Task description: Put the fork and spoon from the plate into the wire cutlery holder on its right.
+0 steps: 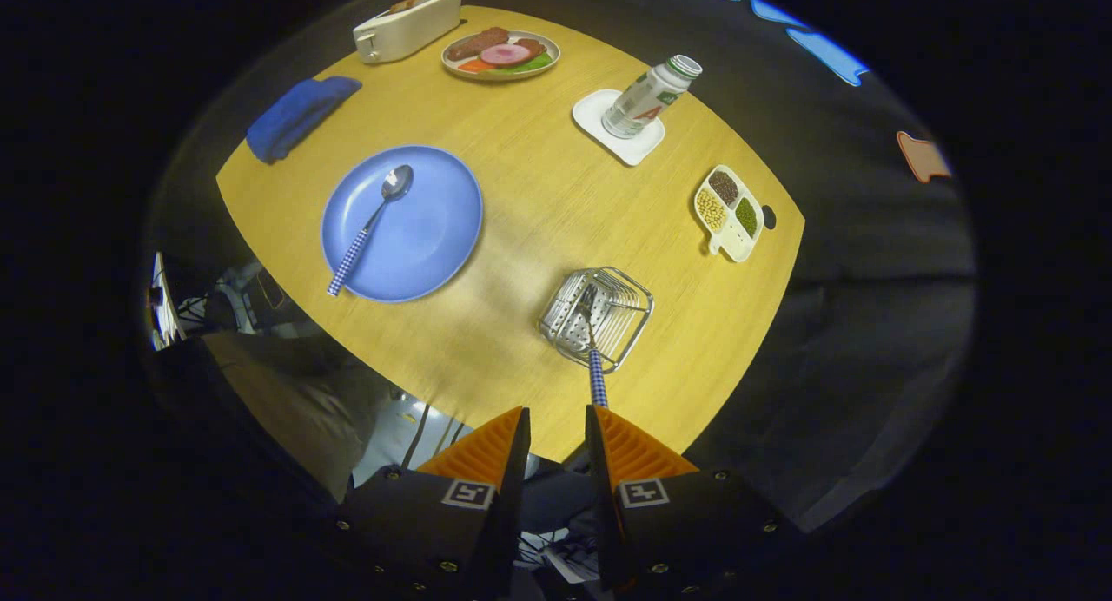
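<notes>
A spoon (pixel 373 219) with a blue checked handle lies on the blue plate (pixel 434 236), far ahead and to the left of my fingers. The wire cutlery holder (pixel 618 321) stands to the plate's right, just ahead of my fingers. A fork (pixel 594 349) with the same checked handle rests in it, head down in the basket. Its handle sticks out over the rim toward my right fingertip (pixel 599 419). My gripper (pixel 558 417) hangs above the table's near edge, open, with a gap and nothing between the fingers.
On the wooden table (pixel 539 201) beyond the plate lie a blue cloth (pixel 295 116), a white toaster (pixel 407 26) and a plate of food (pixel 500 54). A bottle (pixel 647 97) stands on a white coaster (pixel 608 132); a divided tray of beans (pixel 728 212) sits beyond the holder.
</notes>
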Demonstrator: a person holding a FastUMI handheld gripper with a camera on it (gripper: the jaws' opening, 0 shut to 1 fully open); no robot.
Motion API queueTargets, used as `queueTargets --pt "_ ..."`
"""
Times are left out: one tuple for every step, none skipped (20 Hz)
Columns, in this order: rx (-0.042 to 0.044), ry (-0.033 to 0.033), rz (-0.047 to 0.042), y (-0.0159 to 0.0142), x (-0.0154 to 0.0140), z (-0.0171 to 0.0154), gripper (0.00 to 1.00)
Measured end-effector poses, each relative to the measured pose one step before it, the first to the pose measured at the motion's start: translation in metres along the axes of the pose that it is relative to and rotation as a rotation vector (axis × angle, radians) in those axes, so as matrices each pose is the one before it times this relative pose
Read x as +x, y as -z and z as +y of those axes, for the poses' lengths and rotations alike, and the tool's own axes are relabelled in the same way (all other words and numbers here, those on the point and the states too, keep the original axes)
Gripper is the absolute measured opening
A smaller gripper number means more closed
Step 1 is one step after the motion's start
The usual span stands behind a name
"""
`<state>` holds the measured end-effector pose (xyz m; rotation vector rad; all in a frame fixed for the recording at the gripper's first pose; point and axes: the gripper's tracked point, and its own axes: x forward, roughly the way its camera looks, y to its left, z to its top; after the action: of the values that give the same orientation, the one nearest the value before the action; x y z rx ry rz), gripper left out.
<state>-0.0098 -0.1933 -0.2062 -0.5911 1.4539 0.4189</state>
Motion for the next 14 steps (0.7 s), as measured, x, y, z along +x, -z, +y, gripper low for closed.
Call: queueTargets --pt "0.01515 -0.02167 -0.00953 -0.00097 0.00071 0.00983 0.38" --pt "0.01440 -0.02312 -0.01058 -0.00016 0.00300 0.01104 0.38" --pt "0.01737 -0.02918 -0.00769 -0.00148 0.00247 0.01073 0.38" --pt "0.02466 -0.03951 -0.00634 -0.00180 0.00434 0.01249 0.38" --pt "0.03317 -0.04173 -0.00957 -0.00390 0.00403 0.01277 0.38" --pt "0.02998 -0.05155 -0.01516 -0.00509 0.00449 0.01409 0.38" --pt "0.02521 -0.04683 -0.00554 -0.00427 0.00429 0.01357 0.38" --pt "0.01542 -0.02513 -0.00011 -0.00177 0.00353 0.00932 0.38" --pt "0.00362 -0.01116 0.00022 -0.00345 0.00260 0.00607 0.38" --pt "0.00117 -0.00755 0.00088 -0.00265 0.00295 0.00625 0.38" --pt "0.00358 -0.01333 -0.00176 -0.00297 0.00285 0.00670 0.38" --pt "0.00357 -0.01249 0.00190 -0.00275 -0.00014 0.01031 0.38" --pt "0.00489 -0.00618 0.00182 -0.00290 0.00240 0.00501 0.38" --pt "0.00144 -0.00221 0.00336 -0.00214 0.00414 0.00524 0.38"
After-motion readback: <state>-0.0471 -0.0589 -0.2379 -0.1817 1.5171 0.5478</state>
